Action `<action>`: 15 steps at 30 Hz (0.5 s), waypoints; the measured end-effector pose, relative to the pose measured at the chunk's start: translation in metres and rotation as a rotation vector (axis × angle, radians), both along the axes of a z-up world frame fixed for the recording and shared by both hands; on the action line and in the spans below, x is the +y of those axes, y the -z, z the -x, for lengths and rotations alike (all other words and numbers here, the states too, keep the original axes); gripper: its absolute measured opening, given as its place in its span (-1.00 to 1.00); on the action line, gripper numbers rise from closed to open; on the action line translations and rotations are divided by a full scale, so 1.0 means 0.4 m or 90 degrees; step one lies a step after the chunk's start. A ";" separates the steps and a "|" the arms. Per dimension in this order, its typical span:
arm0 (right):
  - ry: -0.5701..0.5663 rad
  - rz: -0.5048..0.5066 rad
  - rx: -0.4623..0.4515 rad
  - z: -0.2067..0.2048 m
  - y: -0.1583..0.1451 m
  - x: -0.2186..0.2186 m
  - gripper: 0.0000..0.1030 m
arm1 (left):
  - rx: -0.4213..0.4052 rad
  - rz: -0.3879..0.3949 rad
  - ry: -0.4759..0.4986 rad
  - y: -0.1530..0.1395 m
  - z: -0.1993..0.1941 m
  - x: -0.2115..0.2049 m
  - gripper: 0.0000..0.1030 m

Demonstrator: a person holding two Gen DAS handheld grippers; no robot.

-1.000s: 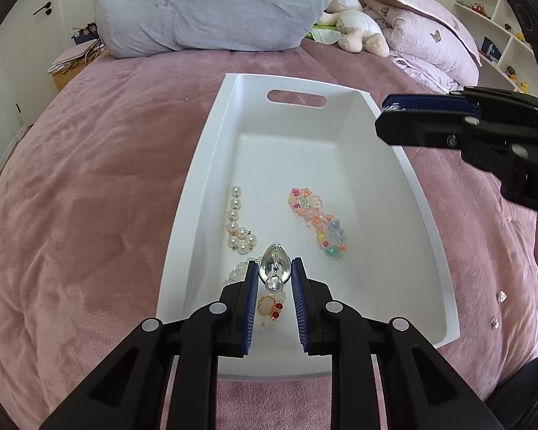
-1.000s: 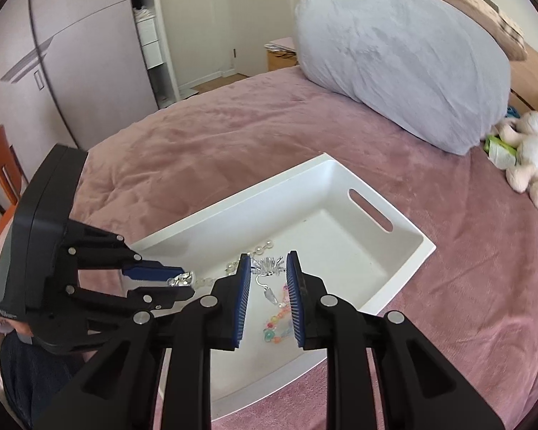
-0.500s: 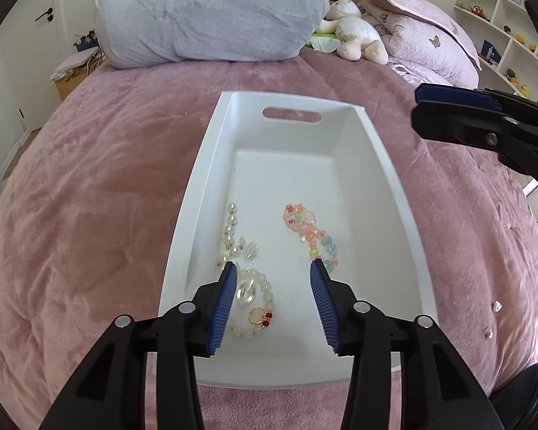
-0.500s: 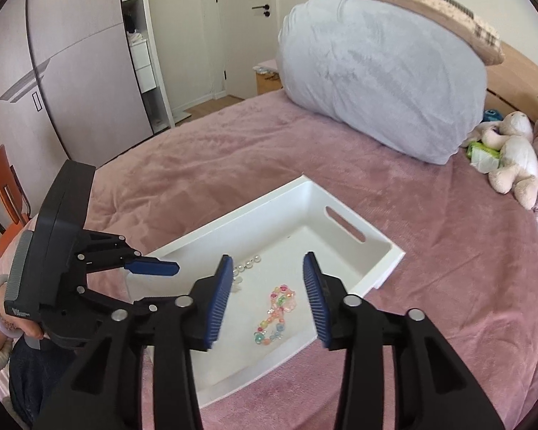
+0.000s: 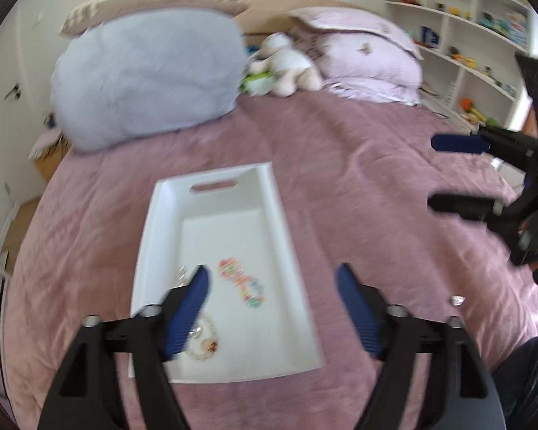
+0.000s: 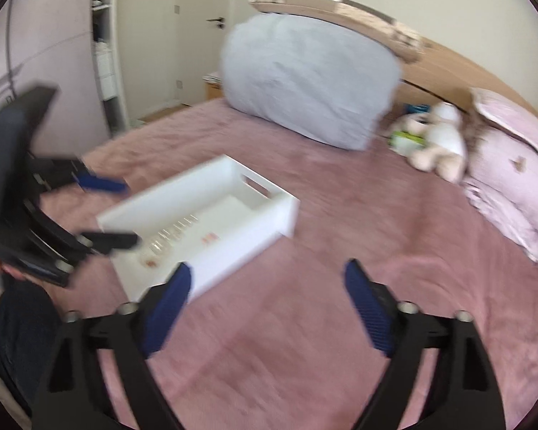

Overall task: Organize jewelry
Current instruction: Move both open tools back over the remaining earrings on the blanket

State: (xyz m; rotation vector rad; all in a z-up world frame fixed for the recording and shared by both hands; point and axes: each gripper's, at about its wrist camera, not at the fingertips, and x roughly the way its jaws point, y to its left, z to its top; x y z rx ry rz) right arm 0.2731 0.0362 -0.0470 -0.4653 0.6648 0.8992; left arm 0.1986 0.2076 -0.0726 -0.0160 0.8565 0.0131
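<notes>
Left fingers: I see my left gripper (image 5: pixel 273 299) with its blue-padded jaws spread wide and nothing between them; they have just been opening, and it hangs above the near end of the white rectangular plastic tray with a slot handle (image 5: pixel 290 236).

Right fingers: my right gripper (image 6: pixel 267 297) is likewise spread wide and empty, its jaws just opened too, over bare mauve plush bedspread (image 6: pixel 340 222) to the right of the tray.

In the tray, done: the pastel multicoloured bead bracelet (image 5: pixel 242 283) lies mid-floor; the string of white pearl beads (image 5: pixel 183 276) sits by the left wall; a pale bead loop with a gold and red charm (image 5: pixel 204 344) rests at the near end, beside my left finger. The blur keeps me from counting any smaller pieces among them.

Still outside: one small clear sparkly stone (image 5: pixel 458 300) lies on the bedspread, well to the right of the tray and below the right gripper as the left wrist view shows it. I cannot tell whether more lie past the frame edge.

Progress, my judgement: most of the jewelry looks gathered; at least that loose stone is left.

Next, my judgement: the right gripper is the nearer one to fetch it, and a piece that tiny on plush fabric will want a careful pinch.
</notes>
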 end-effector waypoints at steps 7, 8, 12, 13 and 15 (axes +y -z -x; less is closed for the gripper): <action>0.072 0.014 0.005 0.035 0.041 -0.197 0.85 | -0.042 -0.031 0.066 -0.073 0.003 -0.175 0.82; 0.088 0.011 0.006 0.044 0.047 -0.230 0.91 | -0.044 -0.035 0.073 -0.077 0.002 -0.205 0.83; 0.115 -0.011 0.020 0.071 0.057 -0.316 0.91 | -0.044 -0.035 0.105 -0.071 0.007 -0.300 0.86; 0.122 -0.020 0.024 0.078 0.061 -0.339 0.91 | -0.040 -0.033 0.113 -0.066 0.009 -0.320 0.86; 0.131 -0.030 0.031 0.090 0.068 -0.376 0.91 | -0.026 -0.040 0.132 -0.047 0.010 -0.374 0.86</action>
